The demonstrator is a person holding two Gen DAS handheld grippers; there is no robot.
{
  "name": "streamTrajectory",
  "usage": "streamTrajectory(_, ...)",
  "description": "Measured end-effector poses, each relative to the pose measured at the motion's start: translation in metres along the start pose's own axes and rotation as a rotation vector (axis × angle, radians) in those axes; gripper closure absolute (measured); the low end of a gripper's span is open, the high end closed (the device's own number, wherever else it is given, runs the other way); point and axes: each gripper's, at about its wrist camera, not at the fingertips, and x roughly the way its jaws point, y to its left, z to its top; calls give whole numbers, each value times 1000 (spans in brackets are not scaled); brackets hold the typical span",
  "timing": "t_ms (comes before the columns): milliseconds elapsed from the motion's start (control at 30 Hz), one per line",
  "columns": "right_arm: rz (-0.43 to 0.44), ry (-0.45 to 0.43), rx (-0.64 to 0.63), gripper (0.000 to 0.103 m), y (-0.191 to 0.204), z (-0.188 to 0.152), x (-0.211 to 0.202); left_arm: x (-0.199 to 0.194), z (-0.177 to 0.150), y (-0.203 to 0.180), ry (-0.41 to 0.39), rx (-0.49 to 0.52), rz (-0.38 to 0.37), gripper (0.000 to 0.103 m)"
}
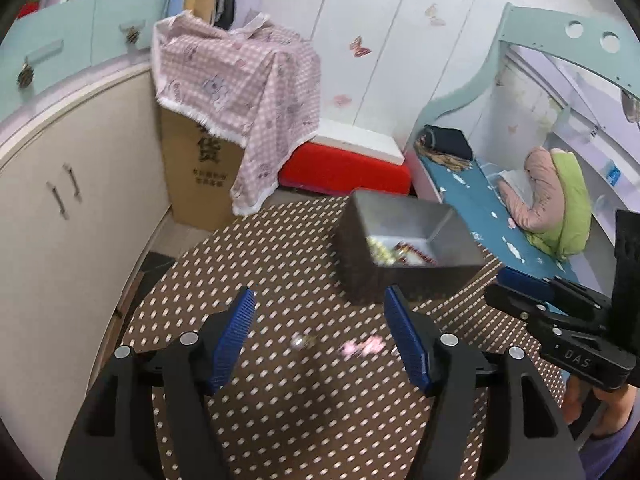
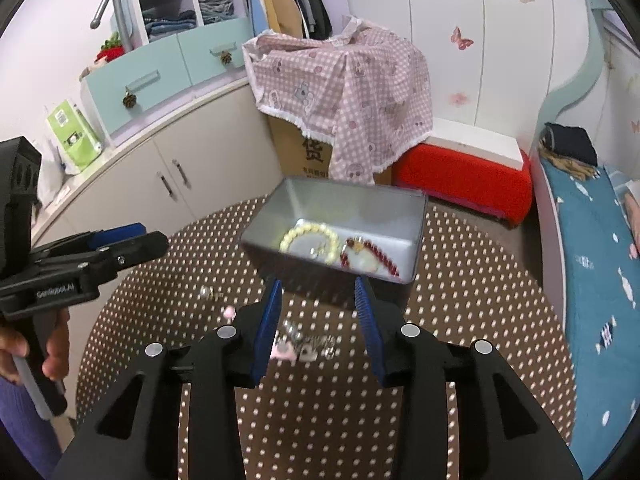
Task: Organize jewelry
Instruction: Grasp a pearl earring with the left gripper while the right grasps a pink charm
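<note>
We hold both grippers wide and empty: the left gripper (image 1: 320,336) and right gripper (image 2: 318,320) frame loose trinkets (image 2: 304,346) on the dotted table (image 2: 480,300). The tin (image 2: 332,232) at twelve o'clock holds two bracelets. Next, we judge, comes pinching a small trinket.

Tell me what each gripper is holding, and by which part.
Nothing. The left gripper and right gripper are both open above loose jewelry on the table.
</note>
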Motion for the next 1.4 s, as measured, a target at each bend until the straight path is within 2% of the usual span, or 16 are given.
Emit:
streamTrajectory(133, -6, 35, 13, 65, 1, -15, 10, 4, -11, 12, 16, -11, 10, 38)
streamTrajectory(433, -13, 82, 50, 65, -4, -35, 28, 29, -31, 13, 54, 66, 76, 38)
streamTrajectory(533, -18, 88, 57, 58, -5, -38, 32, 43, -35, 10, 81, 98, 91, 39)
streamTrajectory(667, -19, 100, 61, 58, -7, -42, 39, 56, -38, 7, 91, 119, 106, 41)
streamTrajectory(767, -17, 106, 64, 58, -9, -43, 42, 64, -37, 1, 101, 157, 98, 55)
streamTrajectory(833, -16, 108, 65, 58, -10, -44, 44, 69, -36, -1, 109, 174, 110, 59)
streamTrajectory(1033, -20, 114, 62, 58, -13, -45, 51, 77, -34, -4, 113, 203, 124, 80)
streamTrajectory(1100, -28, 112, 59, 58, -14, -46, 52, 77, -34, -4, 113, 211, 126, 93)
streamTrajectory(1200, -19, 107, 39, 58, -7, -44, 53, 75, -34, 1, 112, 187, 100, 94)
streamTrajectory(1400, 23, 95, -42, 58, 31, -30, 60, 59, -37, 7, 76, 159, 100, 94)
